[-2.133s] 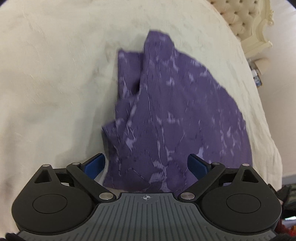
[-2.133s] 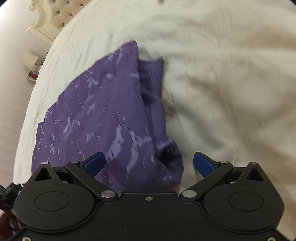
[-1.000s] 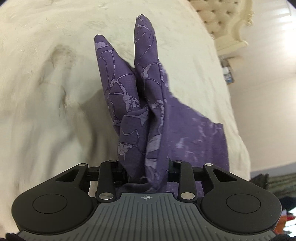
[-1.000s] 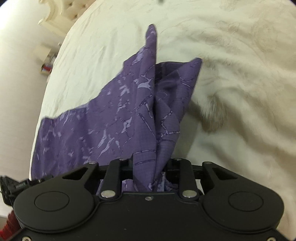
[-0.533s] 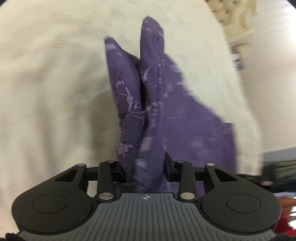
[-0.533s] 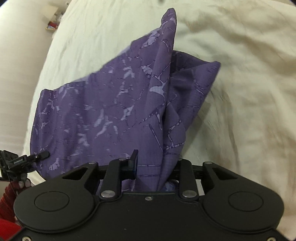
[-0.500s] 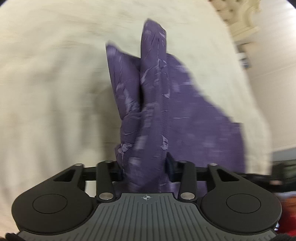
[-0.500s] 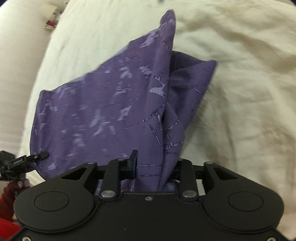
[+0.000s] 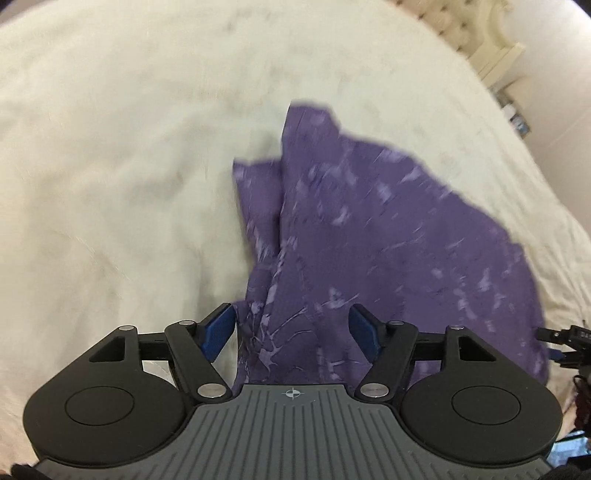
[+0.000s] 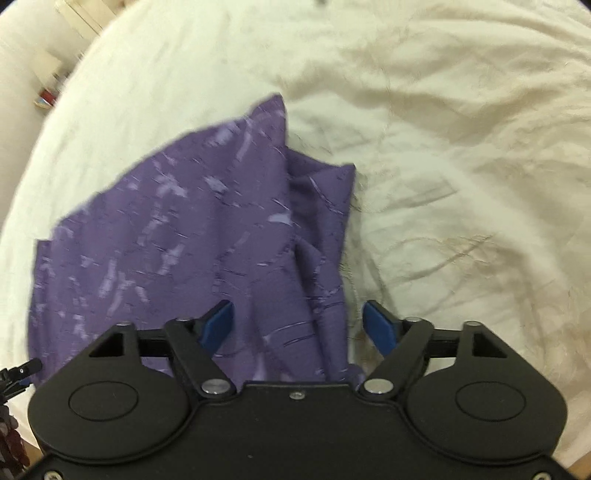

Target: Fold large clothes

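Left side first: the left tool (image 9: 291, 328), w/ its blue pads (image 9: 218, 326), was pinching a bunched-up edge of the purple cloth with pale scribbly marks (image 9: 388, 229) a sec ago. Now its jaws are opening, spread apart, and the pads don't press the cloth any more. The cloth edge lies loose between them, flopped down on the cream bed cover (image 9: 110, 166). The bunch that stood up tall a moment ago has dropped lower and spread out. Far back at the top right there's a pale padded headboard (image 9: 476, 33), blurry. Right side: same thing. The right tool (image 10: 299, 326) was also squeezing a bunch of the purple cloth (image 10: 166, 236) a sec ago, and its jaws are opening too, even wider. Its left pad sits over the cloth, and its right pad (image 10: 380, 326) is just off the cloth's edge, over the bed cover (image 10: 443, 129). Nothing is gripped. So both tools have let go at about the same time, and the cloth now rests on the bed w/ one layer lying over another. I think that means one fold has just been laid down. The pic is a bit smeary, so I can't tell how neat the edges are. Prob. next comes smoothing or another fold, since the cloth looks rumpled near the tools.
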`<state>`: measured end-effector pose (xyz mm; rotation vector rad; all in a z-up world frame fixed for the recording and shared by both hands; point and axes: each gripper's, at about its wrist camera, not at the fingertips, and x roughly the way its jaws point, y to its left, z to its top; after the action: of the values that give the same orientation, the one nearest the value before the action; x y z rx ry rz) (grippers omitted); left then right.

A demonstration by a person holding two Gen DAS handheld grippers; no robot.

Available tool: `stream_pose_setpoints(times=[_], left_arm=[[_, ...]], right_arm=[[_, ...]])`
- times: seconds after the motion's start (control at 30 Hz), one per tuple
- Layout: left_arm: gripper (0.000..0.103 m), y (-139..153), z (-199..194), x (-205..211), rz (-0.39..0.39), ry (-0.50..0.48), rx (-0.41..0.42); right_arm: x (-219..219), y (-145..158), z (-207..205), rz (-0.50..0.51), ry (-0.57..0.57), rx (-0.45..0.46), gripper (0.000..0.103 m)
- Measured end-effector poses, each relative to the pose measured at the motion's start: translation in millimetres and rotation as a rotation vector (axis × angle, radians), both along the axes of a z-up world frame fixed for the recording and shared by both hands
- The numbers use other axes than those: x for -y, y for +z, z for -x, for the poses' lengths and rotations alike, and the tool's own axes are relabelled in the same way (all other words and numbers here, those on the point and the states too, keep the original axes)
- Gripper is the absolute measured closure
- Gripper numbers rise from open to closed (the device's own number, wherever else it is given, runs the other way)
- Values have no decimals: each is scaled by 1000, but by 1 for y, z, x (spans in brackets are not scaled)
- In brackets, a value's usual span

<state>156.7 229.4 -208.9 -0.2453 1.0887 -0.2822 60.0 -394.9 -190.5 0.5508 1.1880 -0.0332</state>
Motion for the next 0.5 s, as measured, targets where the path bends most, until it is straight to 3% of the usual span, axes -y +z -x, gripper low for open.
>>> stream_pose_setpoints(times=[0.03,0.1,0.23,0.5], left_arm=[[30,8,5,2,8,0,33],[24,25,11,6,17,-5,88],[21,43,10,31,38,-54,159],[19,32,-22,126,104,-179,131]], right_arm=[[-5,4,1,-8,-8,25,9],[-6,9,4,-17,-21,58,8],[-7,3,2,-21,-55,60,7],[-3,-2,5,-49,-15,27,3]])
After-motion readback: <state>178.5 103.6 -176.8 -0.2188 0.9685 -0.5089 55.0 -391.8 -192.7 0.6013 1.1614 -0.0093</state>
